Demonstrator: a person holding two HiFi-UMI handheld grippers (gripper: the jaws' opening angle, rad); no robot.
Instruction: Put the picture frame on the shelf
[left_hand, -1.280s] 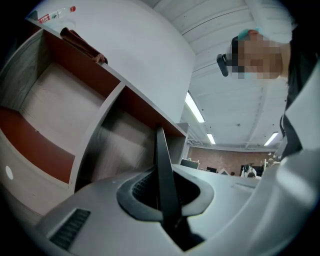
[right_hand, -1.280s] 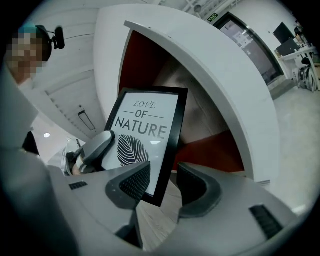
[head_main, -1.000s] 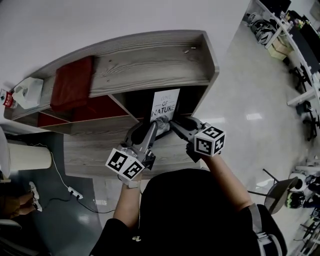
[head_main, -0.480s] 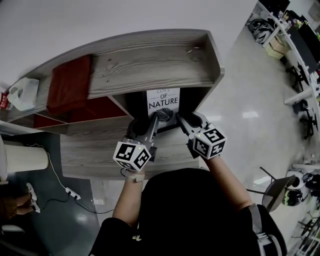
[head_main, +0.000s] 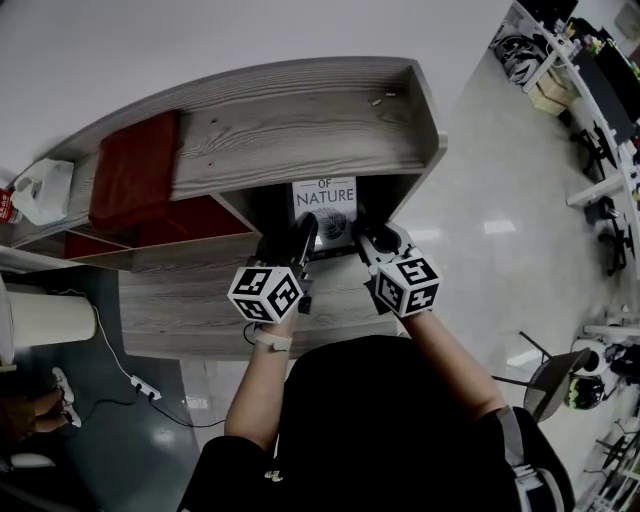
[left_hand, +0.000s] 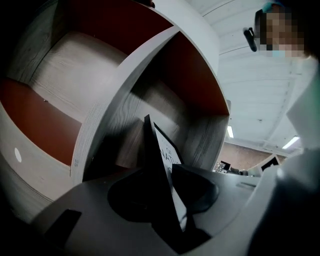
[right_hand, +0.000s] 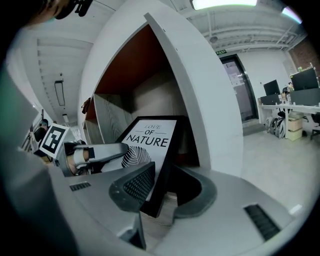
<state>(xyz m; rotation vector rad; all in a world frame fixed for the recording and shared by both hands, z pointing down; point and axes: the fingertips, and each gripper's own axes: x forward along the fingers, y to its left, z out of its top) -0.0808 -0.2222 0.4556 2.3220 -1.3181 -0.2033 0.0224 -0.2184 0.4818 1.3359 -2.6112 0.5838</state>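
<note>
Obs: pic frame (head_main: 325, 203) stands upright inside shelf (head_main: 300, 130), in the open bay under the top board at the right end. Print faces out ("LOVE OF NATURE" + leaf). In head view it sits at 12 o'clock of both grippers.

L gripper (head_main: 302, 235) is at the frame's 7 o'clock corner. Its jaws are opening w/ the frame's side edge between them, grip released.

R gripper (head_main: 362, 236) is at the 5 o'clock corner, ribbed pad on the front face, other jaw behind, clenched on the frame's edge.

Can't tell if the frame's base is fully down on the bay floor.
</note>
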